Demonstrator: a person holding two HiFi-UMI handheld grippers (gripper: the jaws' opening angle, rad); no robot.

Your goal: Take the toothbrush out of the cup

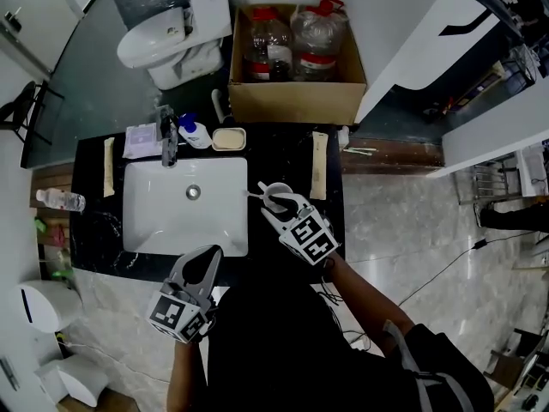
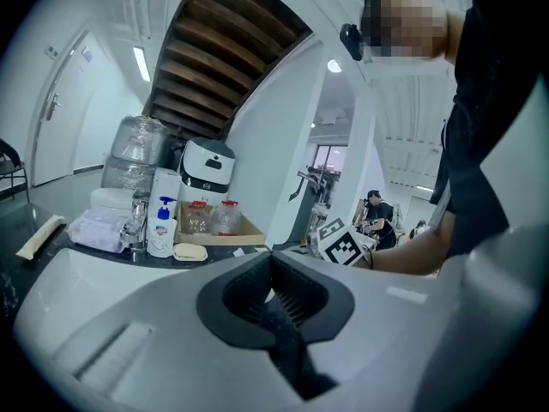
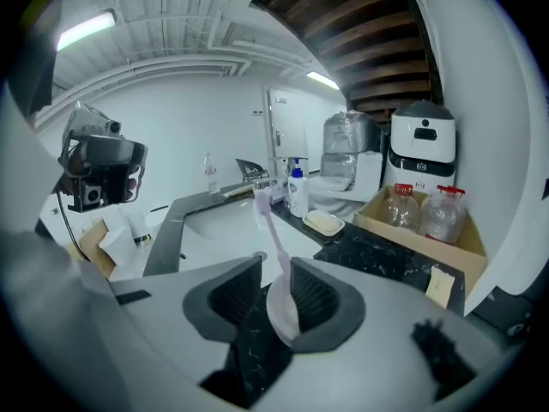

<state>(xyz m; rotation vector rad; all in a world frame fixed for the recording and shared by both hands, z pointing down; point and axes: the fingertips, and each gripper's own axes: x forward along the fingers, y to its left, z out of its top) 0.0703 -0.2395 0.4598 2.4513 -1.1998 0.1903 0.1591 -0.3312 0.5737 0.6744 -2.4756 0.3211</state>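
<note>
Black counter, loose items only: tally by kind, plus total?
Bottles: 2 (pump bottle, clear bottle)
Beige packets: 2
Soap dish: 1
Tissue pack: 1
Cup: 1
Toothbrush: 1
Total: 8
Not counted: small white bit at the right rear corner, too small to tell.

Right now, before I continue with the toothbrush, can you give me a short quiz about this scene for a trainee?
1. True or false: the left gripper holds the toothbrush.
2. What stands between the fingers of the right gripper? A) a comb B) the toothbrush C) nothing
3. Fill in: the two plastic bottles stand inside a cardboard ____.

Key: 1 false, its fingers are together and empty. 2 B. 3 box.
</note>
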